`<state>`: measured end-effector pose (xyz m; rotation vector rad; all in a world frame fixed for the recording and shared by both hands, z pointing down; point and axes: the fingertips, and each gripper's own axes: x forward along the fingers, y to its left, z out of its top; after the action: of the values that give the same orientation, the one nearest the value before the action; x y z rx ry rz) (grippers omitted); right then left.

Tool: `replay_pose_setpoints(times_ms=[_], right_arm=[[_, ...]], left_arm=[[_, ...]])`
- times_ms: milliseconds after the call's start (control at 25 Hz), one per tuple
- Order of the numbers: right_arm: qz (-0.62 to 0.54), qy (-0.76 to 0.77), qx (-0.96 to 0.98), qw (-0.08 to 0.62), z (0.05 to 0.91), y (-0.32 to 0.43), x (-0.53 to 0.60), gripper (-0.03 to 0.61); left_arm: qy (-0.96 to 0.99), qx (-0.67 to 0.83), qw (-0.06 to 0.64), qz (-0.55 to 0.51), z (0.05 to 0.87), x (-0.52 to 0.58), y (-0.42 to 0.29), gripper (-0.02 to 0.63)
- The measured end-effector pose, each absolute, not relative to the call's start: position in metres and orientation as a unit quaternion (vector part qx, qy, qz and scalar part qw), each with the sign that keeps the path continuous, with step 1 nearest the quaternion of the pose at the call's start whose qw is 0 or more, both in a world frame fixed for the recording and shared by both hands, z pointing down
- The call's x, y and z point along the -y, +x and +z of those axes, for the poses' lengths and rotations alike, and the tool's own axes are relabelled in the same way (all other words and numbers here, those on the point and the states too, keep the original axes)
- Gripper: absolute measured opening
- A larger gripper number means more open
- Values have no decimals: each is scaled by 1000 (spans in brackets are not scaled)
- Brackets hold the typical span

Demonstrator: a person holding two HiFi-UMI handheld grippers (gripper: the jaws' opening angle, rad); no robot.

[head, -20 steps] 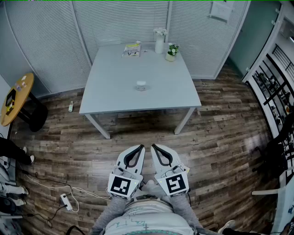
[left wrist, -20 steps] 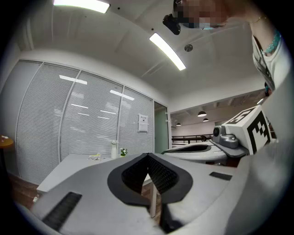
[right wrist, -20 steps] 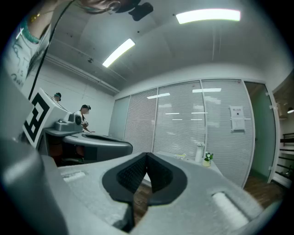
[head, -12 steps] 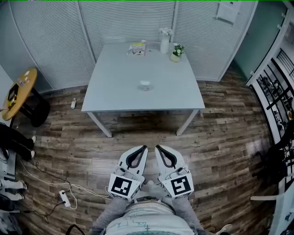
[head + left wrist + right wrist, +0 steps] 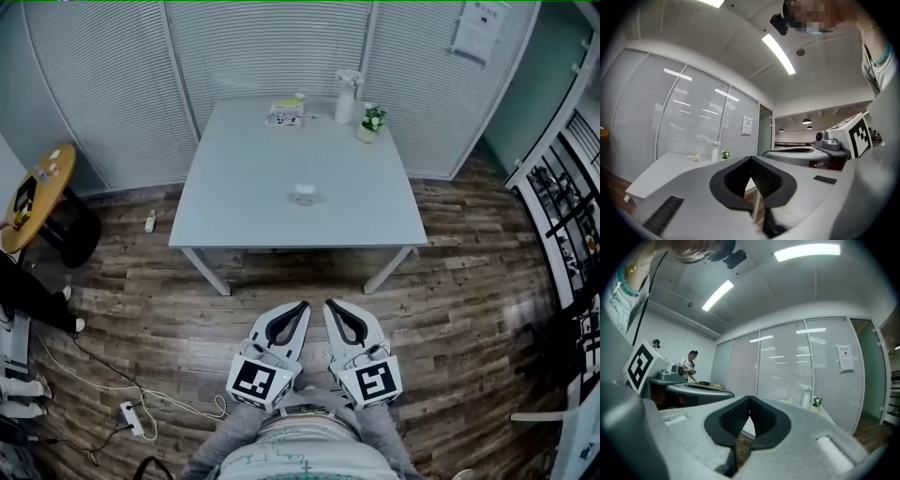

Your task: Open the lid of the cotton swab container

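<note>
Here the left tongs (image 5: pixel 300 306) closed and empty, right tongs (image 5: pixel 329 305) closed and empty, side by side above the floor (image 5: pixel 450 309), container (image 5: pixel 304 194) mid-tabletop (image 5: pixel 244 178), well apart from the 2.

a pale grey, four-legged bench (image 5: pixel 253 178) stands on a wood-plank floor (image 5: pixel 450 281). near the middle of its top, slightly toward the near edge, sits the small clear cotton swab container (image 5: pixel 304 194), well apart from everything else; it is too small here to make out its lid. along the far edge are three more things: a flat yellow-and-white packet (image 5: pixel 285 112), to its right an upright white spray bottle (image 5: pixel 345 84), and just beside that, a little nearer, a small potted plant (image 5: pixel 372 122). on the floor off the bench's left corner lies a small pale object (image 5: pixel 150 222); nearer the viewer, a white power strip (image 5: pixel 132 418) with its cable.
</note>
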<state>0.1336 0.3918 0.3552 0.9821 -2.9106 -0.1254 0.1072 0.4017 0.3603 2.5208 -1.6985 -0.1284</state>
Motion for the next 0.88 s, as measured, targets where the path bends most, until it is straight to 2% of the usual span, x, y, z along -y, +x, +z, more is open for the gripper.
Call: replay_pose_setpoints(times_ms=[560,880], right_arm=[[-39,342,938,34,359,25,-288,2],[-28,360,932,44,370,-7,-253,2]], left_arm=[[843,534,54,-44,362,-298,-6,-2],[858,509,64,-35,374,-262,-34,-2]])
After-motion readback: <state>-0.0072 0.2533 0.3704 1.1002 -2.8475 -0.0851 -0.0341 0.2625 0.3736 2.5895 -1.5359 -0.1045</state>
